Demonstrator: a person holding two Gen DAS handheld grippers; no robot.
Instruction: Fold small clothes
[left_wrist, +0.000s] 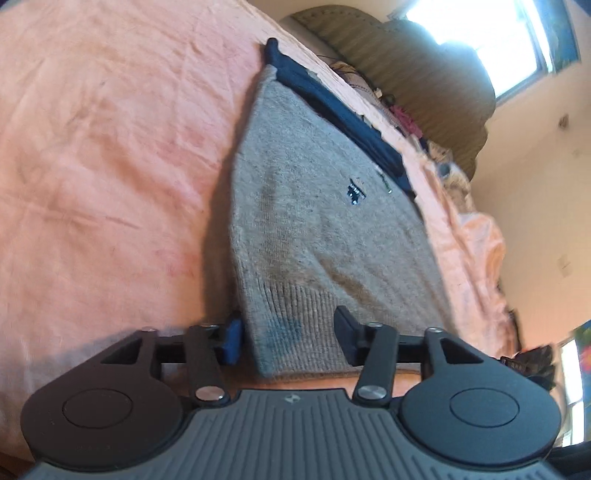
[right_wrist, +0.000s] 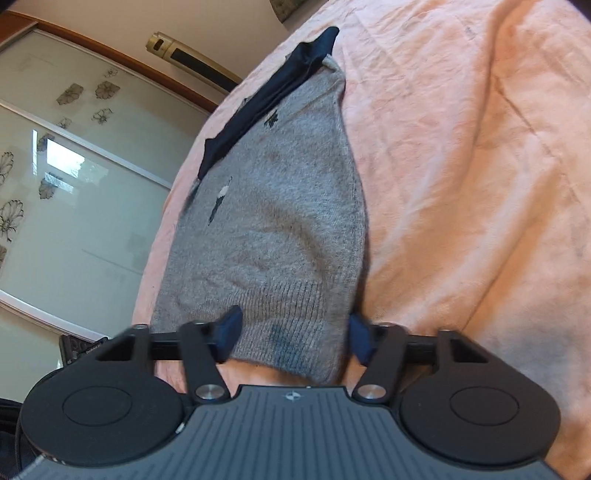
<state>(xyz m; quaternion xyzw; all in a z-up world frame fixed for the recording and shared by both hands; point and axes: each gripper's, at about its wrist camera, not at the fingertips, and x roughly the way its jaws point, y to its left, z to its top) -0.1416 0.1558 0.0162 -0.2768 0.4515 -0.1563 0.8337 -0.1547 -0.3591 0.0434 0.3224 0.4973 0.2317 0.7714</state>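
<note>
A small grey knitted sweater (left_wrist: 325, 206) with a ribbed hem and a dark navy collar band is lying flat on the wrinkled pink bedsheet (left_wrist: 103, 155), hem nearest both cameras. The left gripper (left_wrist: 288, 338) is straddling one hem corner with its jaws apart, and the right gripper (right_wrist: 293, 338) is straddling the other corner, jaws likewise apart; neither seems to be pinching fabric yet. To do this well, each should probably be closing on the thick ribbing near the side seam, catching both layers, then lifting evenly so the fold lands square toward the navy collar (right_wrist: 258, 96). The fuzzy knit looks soft and stretchy, likely sagging if gripped unevenly.
</note>
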